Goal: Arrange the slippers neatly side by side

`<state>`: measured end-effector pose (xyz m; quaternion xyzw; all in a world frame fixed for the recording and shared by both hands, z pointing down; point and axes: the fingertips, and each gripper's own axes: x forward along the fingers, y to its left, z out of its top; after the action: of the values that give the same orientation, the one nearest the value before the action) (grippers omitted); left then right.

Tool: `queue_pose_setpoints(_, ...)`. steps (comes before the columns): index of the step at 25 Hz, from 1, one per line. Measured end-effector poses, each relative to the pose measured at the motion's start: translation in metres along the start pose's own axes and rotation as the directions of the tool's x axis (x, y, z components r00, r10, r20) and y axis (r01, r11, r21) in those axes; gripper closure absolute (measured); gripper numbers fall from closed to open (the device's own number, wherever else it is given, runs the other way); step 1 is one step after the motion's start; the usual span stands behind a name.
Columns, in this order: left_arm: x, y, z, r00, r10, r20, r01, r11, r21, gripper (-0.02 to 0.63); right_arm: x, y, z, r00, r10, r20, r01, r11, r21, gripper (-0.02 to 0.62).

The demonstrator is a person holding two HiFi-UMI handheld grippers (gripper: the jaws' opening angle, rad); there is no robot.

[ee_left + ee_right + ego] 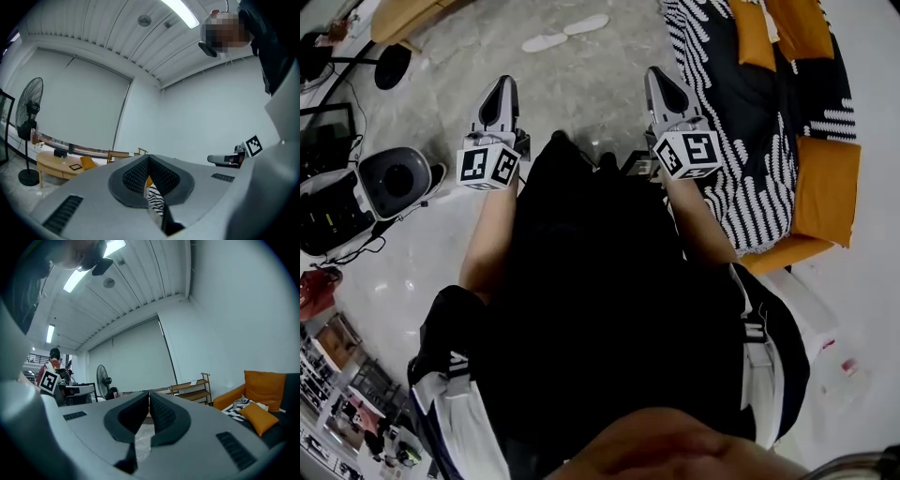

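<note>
Head view, nearest the camera: person's torso in black clothing (pixel 600 309) fills the middle, bare forearms reaching forward on either side. Left gripper (pixel 502 82) is held up ahead of the body at left, its marker cube (pixel 487 164) facing the camera; jaws pressed together, tips meeting, nothing between them, which its own view confirms, with only a sliver of background showing lower down in the gap. Right gripper (pixel 658 75) is at about the same height at right, marker cube (pixel 689 153) toward the camera; jaws also closed tip to tip, empty. Both grippers are in the air, touching nothing. On the grey floor (pixel 581 94) at left sits a round grey appliance (pixel 394 178) with cables beside it. At right, an orange sofa (pixel 825 187) with a black-and-white patterned blanket (pixel 722 103) draped over it. Farthest, at the top of the head view, the two white slippers (pixel 565 33) lie on the floor, roughly end to end in a slanted line, close to each other, not side by side, well apart from both grippers. The left gripper view shows a standing fan (pixel 29 112) and a wooden table (pixel 51 164) by the far wall.
</note>
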<state>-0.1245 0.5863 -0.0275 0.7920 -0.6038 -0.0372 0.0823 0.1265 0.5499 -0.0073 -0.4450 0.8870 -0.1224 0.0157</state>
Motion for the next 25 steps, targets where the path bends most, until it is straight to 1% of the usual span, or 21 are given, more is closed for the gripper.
queue_pose_setpoints(4,0.016,0.019,-0.007,1.0,-0.005,-0.022,0.005,1.0,-0.022,0.591,0.027,0.001,-0.003,1.0,0.011,-0.005,-0.011,1.0,0.014,0.563)
queue_pose_setpoints(7,0.04,0.041,-0.016,1.0,-0.006,-0.026,0.005,0.999,-0.044,0.591,0.055,-0.001,-0.001,1.0,0.017,-0.013,-0.017,1.0,-0.009,0.563)
queue_pose_setpoints(10,0.075,0.07,-0.016,1.0,-0.001,-0.015,0.0,0.998,-0.063,0.591,0.084,-0.011,0.008,1.0,-0.003,0.004,0.003,0.999,-0.04,0.563)
queue_pose_setpoints(13,0.113,0.094,-0.005,1.0,-0.015,0.003,0.015,0.999,-0.046,0.591,0.119,-0.019,0.015,1.0,0.003,-0.011,-0.004,0.999,-0.044,0.563)
queue_pose_setpoints(16,0.149,0.122,0.017,0.999,-0.016,0.047,0.018,0.999,-0.043,0.591,0.167,-0.026,0.024,0.999,0.022,-0.032,-0.024,0.999,-0.047,0.563)
queue_pose_setpoints(20,0.181,0.156,0.031,0.997,-0.026,0.069,0.029,0.999,-0.037,0.591,0.215,-0.028,0.044,1.0,0.026,0.001,-0.026,0.999,-0.038,0.563)
queue_pose_setpoints(23,0.199,0.18,0.043,0.995,-0.034,0.095,0.036,0.999,-0.026,0.591,0.244,-0.024,0.052,0.999,0.043,0.016,-0.042,0.998,-0.041,0.563)
queue_pose_setpoints(25,0.211,0.202,0.05,0.994,-0.026,0.111,0.03,0.999,-0.032,0.591,0.266,-0.019,0.056,0.998,0.052,0.019,-0.052,0.998,-0.042,0.563)
